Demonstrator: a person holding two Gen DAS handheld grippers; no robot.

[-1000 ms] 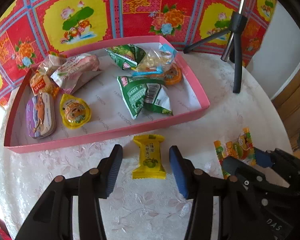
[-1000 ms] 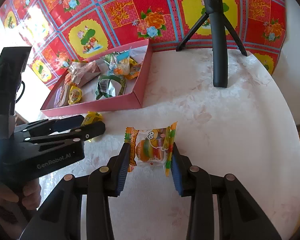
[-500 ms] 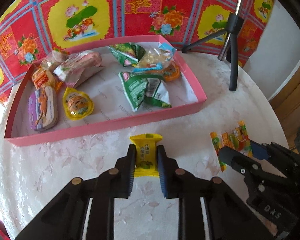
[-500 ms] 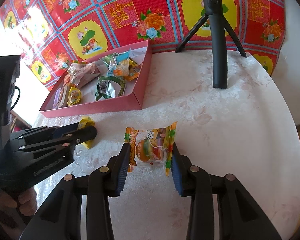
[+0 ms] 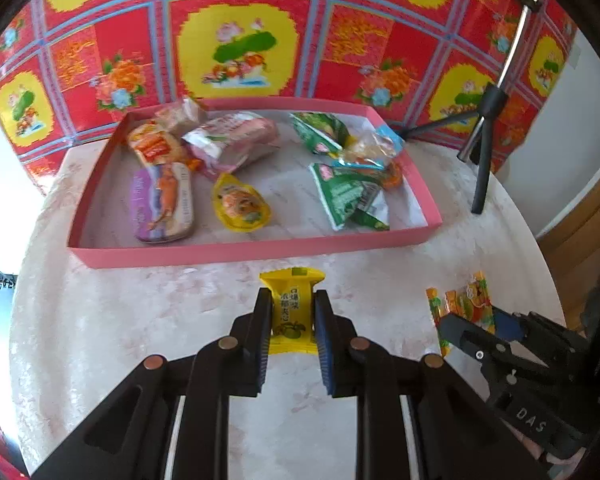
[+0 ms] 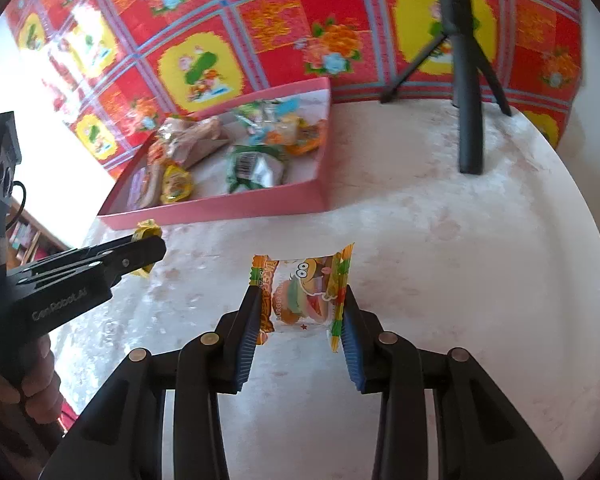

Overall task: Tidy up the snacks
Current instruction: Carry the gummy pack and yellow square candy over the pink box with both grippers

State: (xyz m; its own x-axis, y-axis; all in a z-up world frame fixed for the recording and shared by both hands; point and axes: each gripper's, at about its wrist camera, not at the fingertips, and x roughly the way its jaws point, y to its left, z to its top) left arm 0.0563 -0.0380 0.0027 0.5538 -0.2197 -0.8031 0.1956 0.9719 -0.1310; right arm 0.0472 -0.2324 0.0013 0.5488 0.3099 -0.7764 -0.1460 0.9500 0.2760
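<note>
Yellow snack packet (image 5: 292, 312) we pinch in the left hand-held gripper (image 5: 290, 334) for boxing in the pink tray (image 5: 256, 248) at upper frame; right hand-held gripper (image 6: 298, 322) pinches the burger gummy packet (image 6: 302, 294).

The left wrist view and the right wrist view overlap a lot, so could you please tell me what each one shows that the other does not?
Only the left wrist view shows the left gripper from behind, shut on the yellow candy with its label readable, and the purple tin clearly.

Only the right wrist view shows the person's hand, the burger gummy face-on between the right gripper fingers, which touch its edges, and a bookshelf.

Both show the pink tray of snacks, the tripod and the red floral cloth.
</note>
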